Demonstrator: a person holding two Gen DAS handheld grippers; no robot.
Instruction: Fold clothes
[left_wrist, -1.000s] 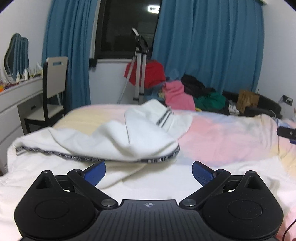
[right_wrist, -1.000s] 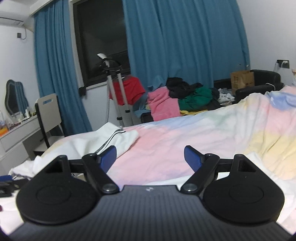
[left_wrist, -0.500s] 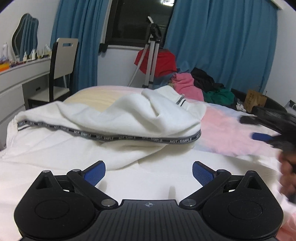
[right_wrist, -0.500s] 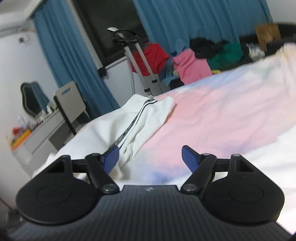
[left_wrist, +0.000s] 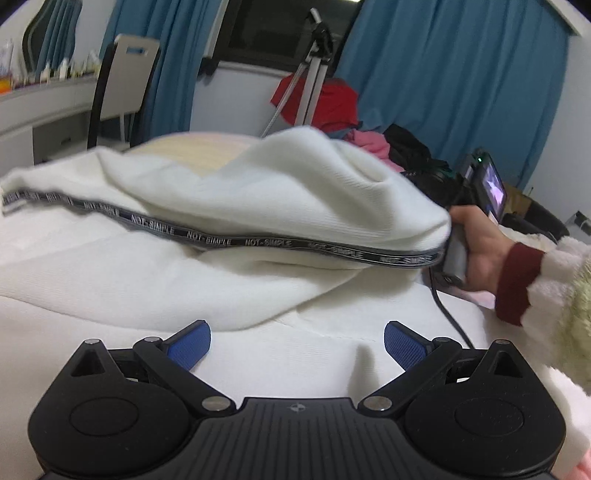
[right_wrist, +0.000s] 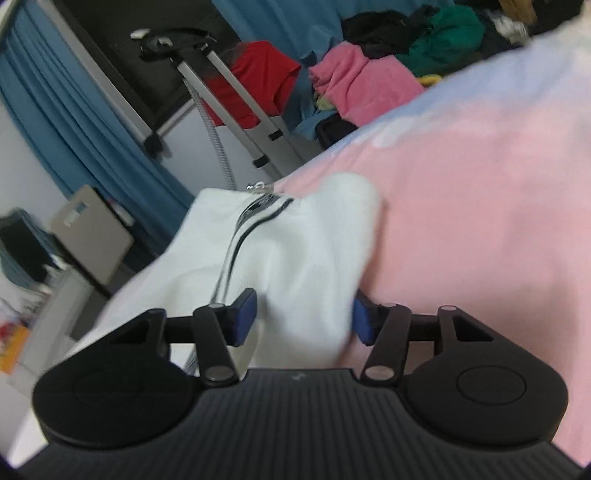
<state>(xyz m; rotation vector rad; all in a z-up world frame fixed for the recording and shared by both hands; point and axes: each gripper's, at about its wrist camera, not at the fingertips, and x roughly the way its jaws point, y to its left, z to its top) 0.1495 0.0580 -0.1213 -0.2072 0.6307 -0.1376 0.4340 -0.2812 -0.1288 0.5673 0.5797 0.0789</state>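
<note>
Two grippers: one on each side of a white garment (left_wrist: 266, 192) that lies rumpled on the bed (right_wrist: 480, 206).
Left gripper (left_wrist: 297, 341): jaws spread wide, holding nothing, low over flat white cloth in front of the garment.
Right gripper (right_wrist: 303, 315): jaws partly drawn in with a fold of the garment bunched between them; whether the blue pads actually pinch it I cannot tell, since the cloth hides the contact.
Garment detail: a black printed hem band (left_wrist: 258, 242) runs along the raised edge; a zip with dark trim (right_wrist: 258, 206) shows in the right wrist view.
Risk, slip: thick bunched cloth may slide out if the pads bite only the outer layer.
Risk, uneven fold: lifting one corner alone would likely drag the rest askew, as the left gripper holds nothing.
Risk, cable: the cable (left_wrist: 448, 317) trailing from the right hand (left_wrist: 480, 251) could snag the fabric.
Bed: soft pastel pink and blue cover, giving little firm backing.
Room: blue curtains (left_wrist: 443, 92), a chair (left_wrist: 122, 85), a tripod (right_wrist: 229, 92), heaped clothes (right_wrist: 369, 77).
</note>
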